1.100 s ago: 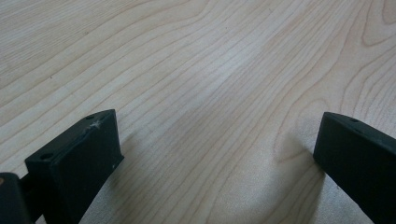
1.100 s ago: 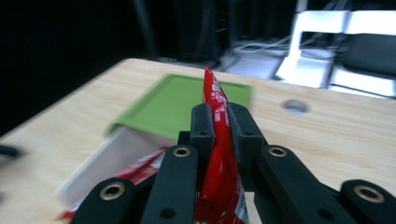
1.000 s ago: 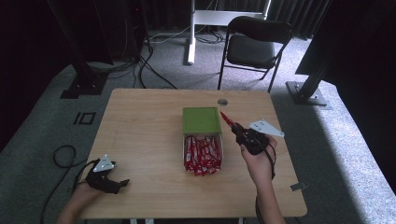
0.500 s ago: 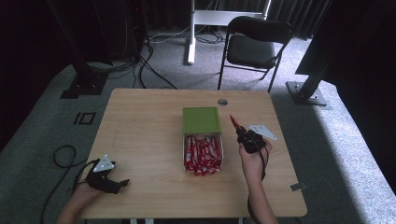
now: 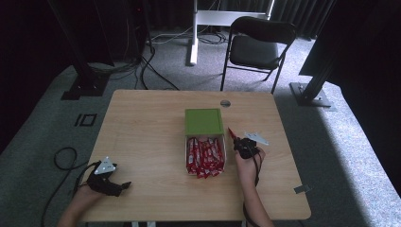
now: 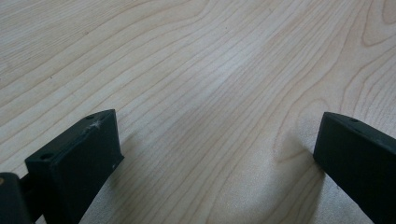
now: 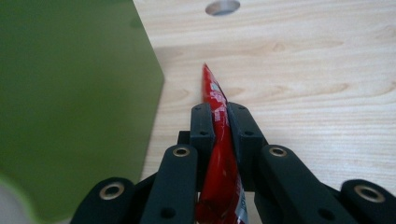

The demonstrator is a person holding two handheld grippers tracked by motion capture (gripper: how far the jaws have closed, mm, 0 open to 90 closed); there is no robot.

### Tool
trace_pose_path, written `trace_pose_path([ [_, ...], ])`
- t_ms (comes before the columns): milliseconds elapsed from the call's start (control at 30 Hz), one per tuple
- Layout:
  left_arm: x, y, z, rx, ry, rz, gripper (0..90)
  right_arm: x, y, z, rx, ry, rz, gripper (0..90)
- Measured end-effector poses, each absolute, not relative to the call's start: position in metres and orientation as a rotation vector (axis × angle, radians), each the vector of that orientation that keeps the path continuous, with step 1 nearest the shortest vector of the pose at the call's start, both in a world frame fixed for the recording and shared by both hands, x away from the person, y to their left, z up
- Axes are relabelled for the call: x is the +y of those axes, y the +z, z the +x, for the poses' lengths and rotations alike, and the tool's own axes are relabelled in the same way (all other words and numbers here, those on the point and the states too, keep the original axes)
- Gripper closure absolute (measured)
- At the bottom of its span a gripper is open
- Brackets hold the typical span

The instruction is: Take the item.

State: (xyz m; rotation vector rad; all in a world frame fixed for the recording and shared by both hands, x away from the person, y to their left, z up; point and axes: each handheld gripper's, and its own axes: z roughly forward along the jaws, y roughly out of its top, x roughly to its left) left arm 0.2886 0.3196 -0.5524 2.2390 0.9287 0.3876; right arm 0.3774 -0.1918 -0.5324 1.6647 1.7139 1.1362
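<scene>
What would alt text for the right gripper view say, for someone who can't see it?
The right hand-held gripper is shut on a red packet held edge-on, its pointed tip sticking out past the jaws above the wooden table. A green lid fills the left side, and a round hole in the table sits at the top.

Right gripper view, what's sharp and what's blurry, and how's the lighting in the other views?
Right gripper view: the red foil packet clamped in the right gripper is sharp, the green box lid is a near blur. Left gripper view: soft shadows beside the left gripper jaws. High view: the pale wooden table is lit, the surroundings dark.
</scene>
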Motion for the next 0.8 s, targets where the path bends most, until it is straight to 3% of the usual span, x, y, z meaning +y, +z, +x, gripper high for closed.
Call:
trace_pose_path([
  [433,0.320,-0.552,0.289,0.929,0.387,2.239,1.5,-0.187,-0.553,0.378,1.825,1.131,1.755,79.7],
  [667,0.320,-0.552,0.289,0.928,0.388,2.240,1.5,-0.188,-0.555,0.376,1.863,1.111,1.735,69.2],
  [800,0.320,-0.552,0.289,0.929,0.387,2.239,1.5,-0.190,-0.553,0.372,1.874,1.120,1.698,57.5],
])
